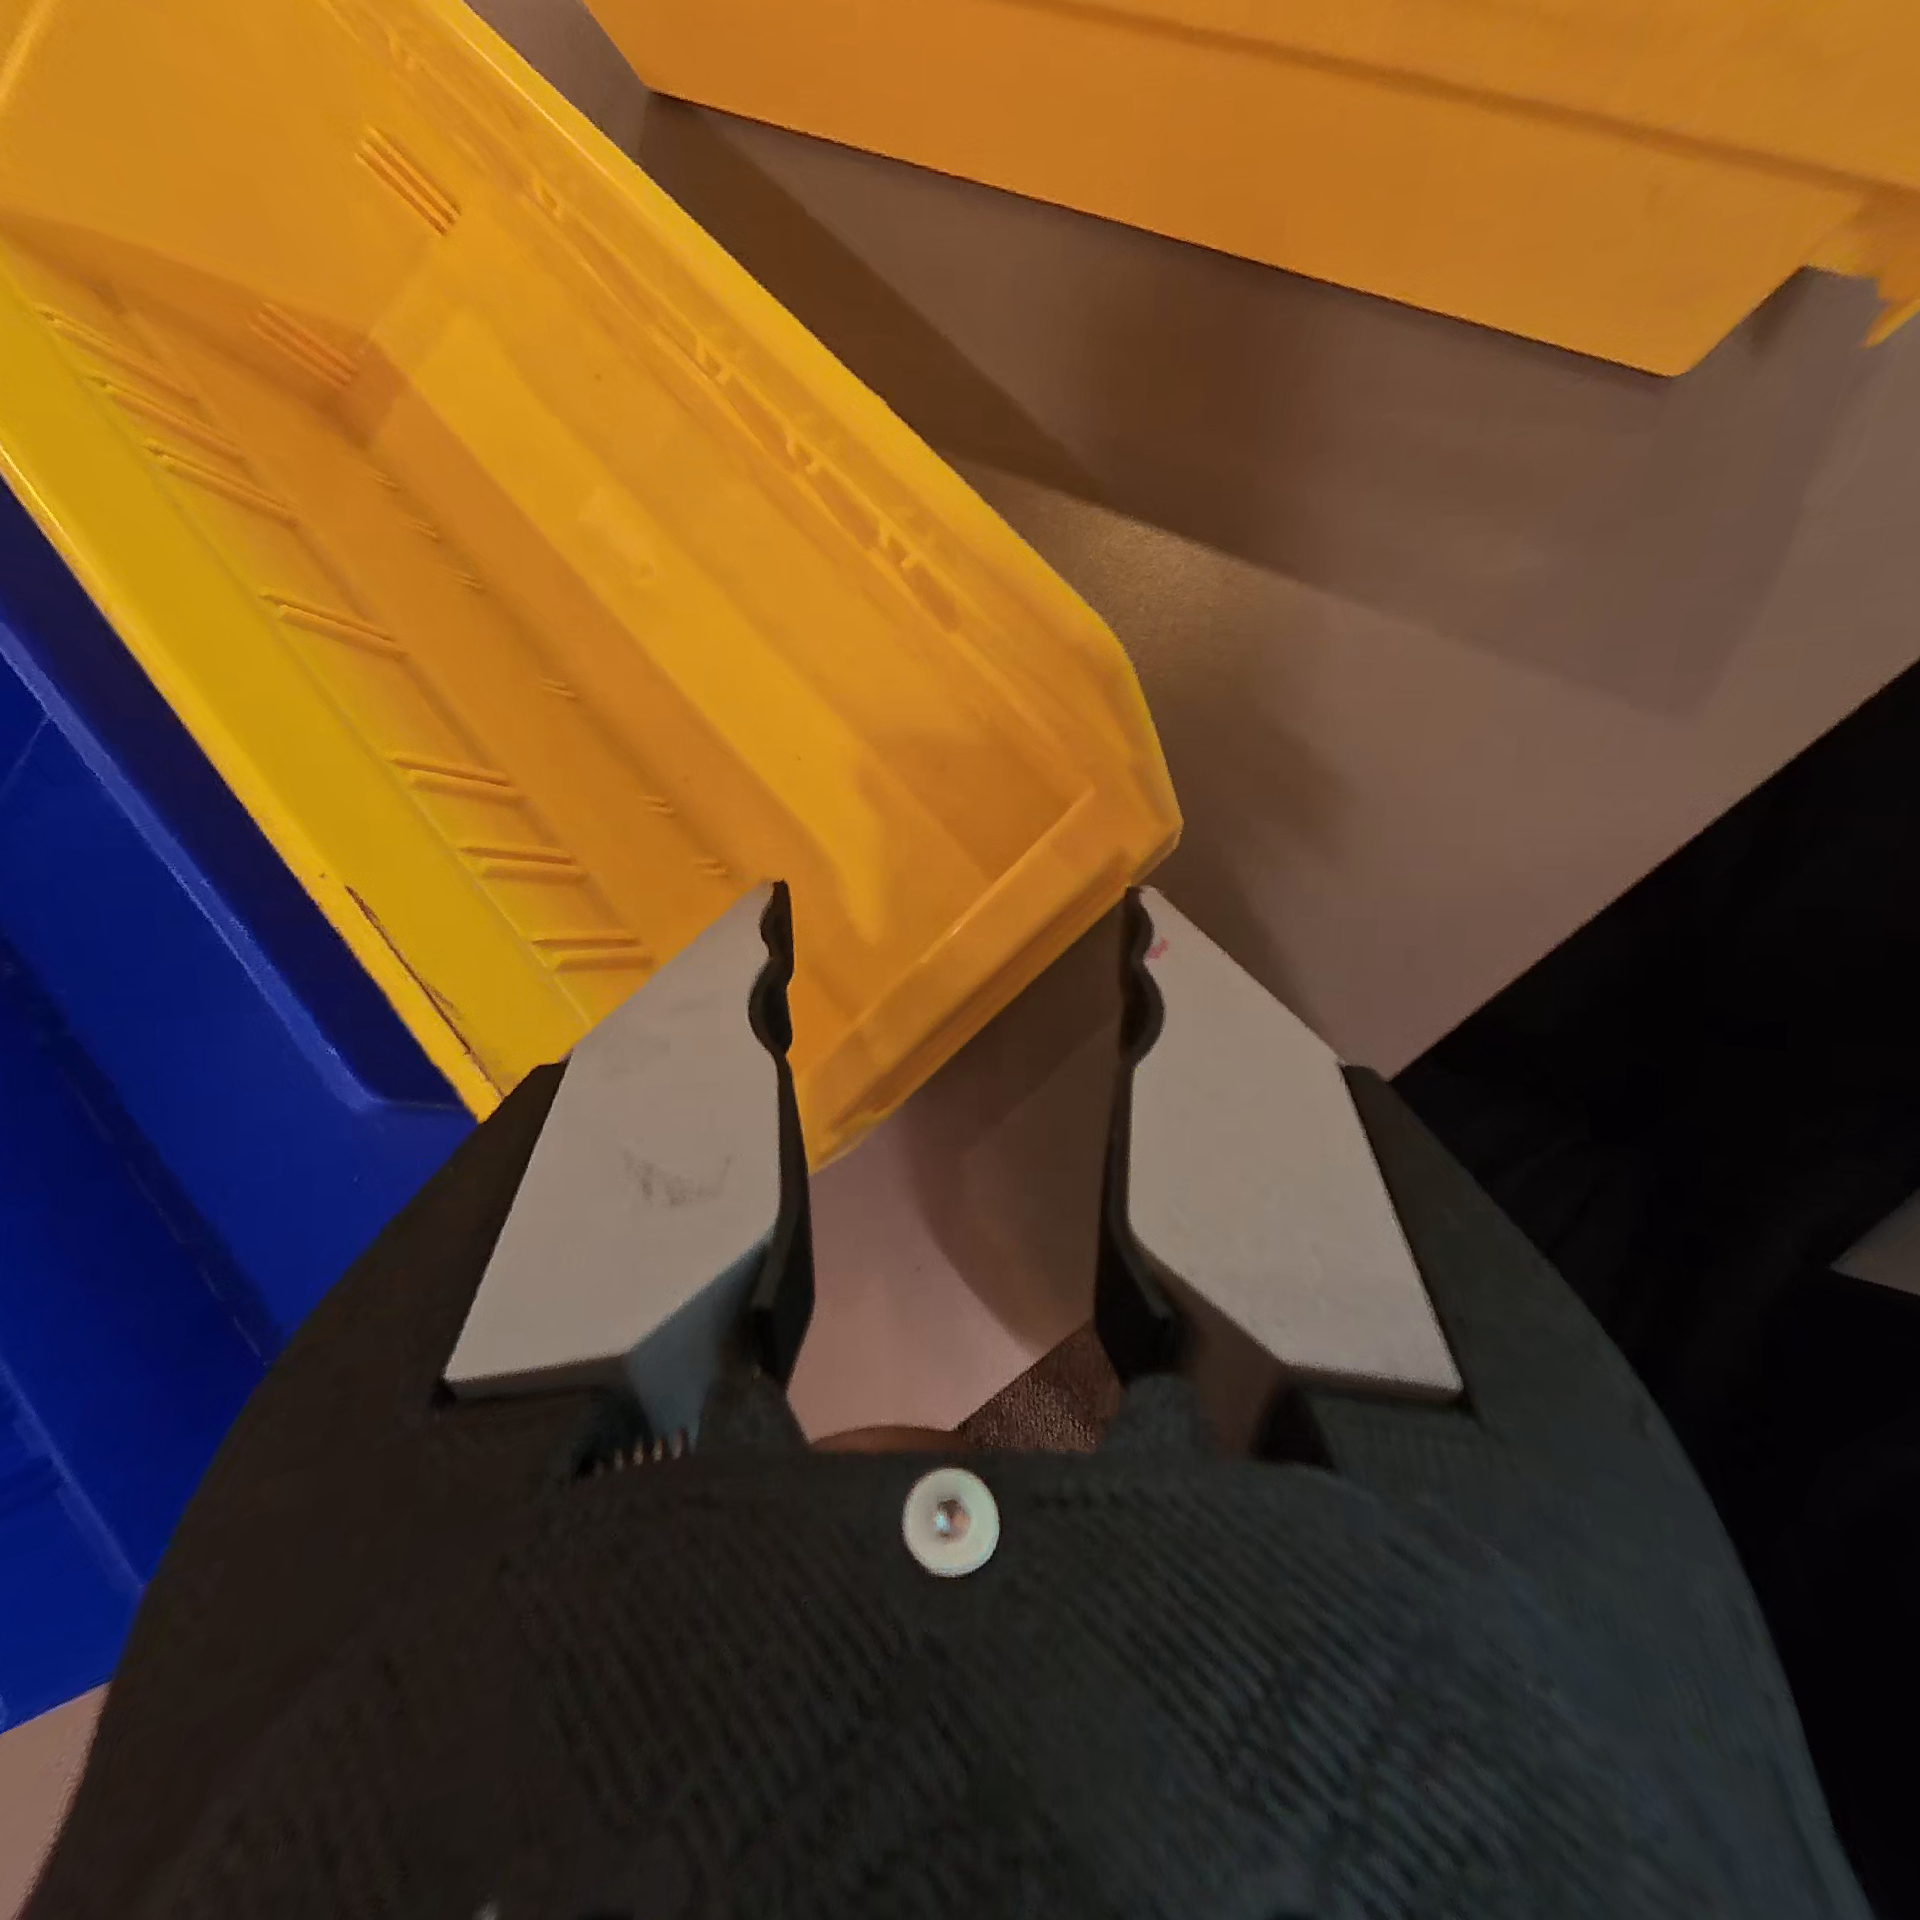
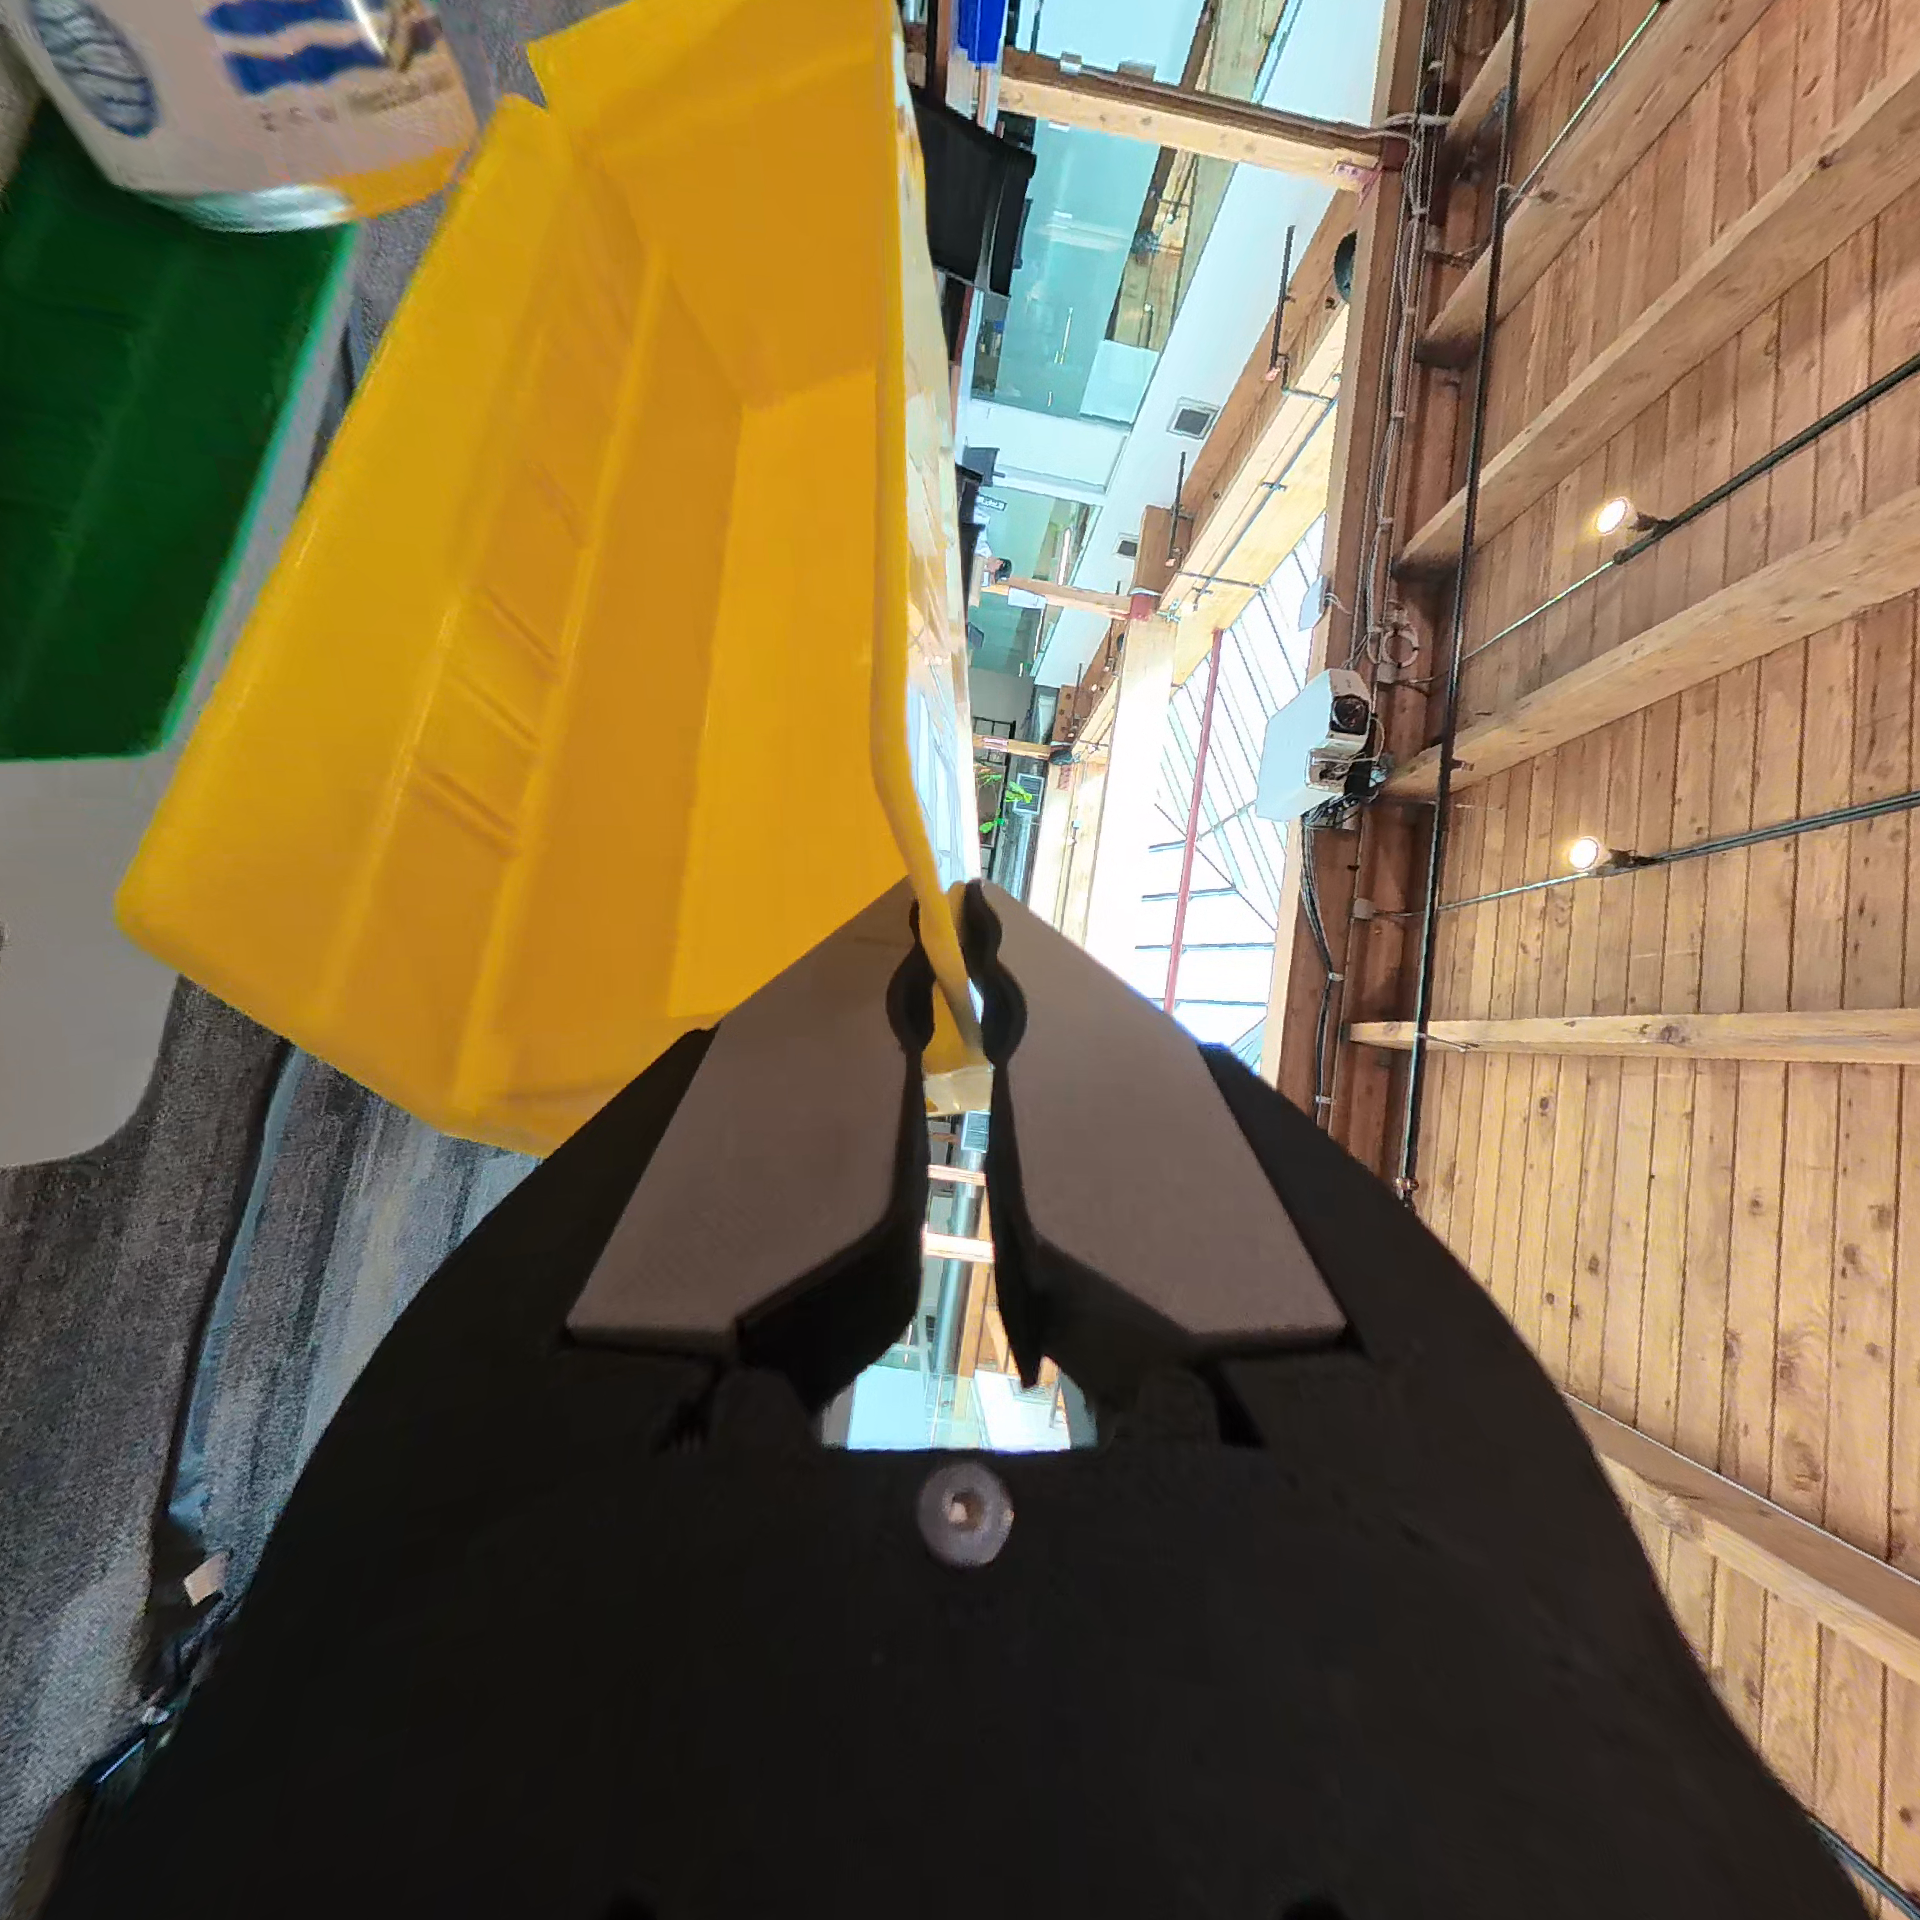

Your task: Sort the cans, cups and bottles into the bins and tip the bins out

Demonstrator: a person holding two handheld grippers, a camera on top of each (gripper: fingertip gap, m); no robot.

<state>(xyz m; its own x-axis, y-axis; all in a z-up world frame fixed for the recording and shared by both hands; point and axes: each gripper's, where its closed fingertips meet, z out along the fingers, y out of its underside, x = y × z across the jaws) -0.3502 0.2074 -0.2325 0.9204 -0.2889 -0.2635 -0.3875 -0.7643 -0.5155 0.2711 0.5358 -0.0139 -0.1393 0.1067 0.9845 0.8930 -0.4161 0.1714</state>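
The right tool (image 2: 943, 914) is clamped on the thin rim of a yellow bin (image 2: 540, 665), which hangs tipped on its side ahead and to the left of the fingers, its ribbed hollow showing nothing inside. Beyond the bin's far end, at the upper left of the right wrist view, a white can (image 2: 260, 94) with blue markings sits over a green bin (image 2: 125, 436); its lettering is too blurred to make out. A timber ceiling (image 2: 1662, 935) with spotlights fills the space right of the tool.

The left tool (image 1: 956, 904) has its fingers apart, holding nothing, its tips at the near end wall of a second yellow bin (image 1: 499, 499) on the grey table (image 1: 1351, 644). A blue bin (image 1: 156, 935) stands touching that bin's left side. Another yellow bin (image 1: 1299, 156) lies farther ahead, to the right. No brand or legible writing shows on any of the bins.
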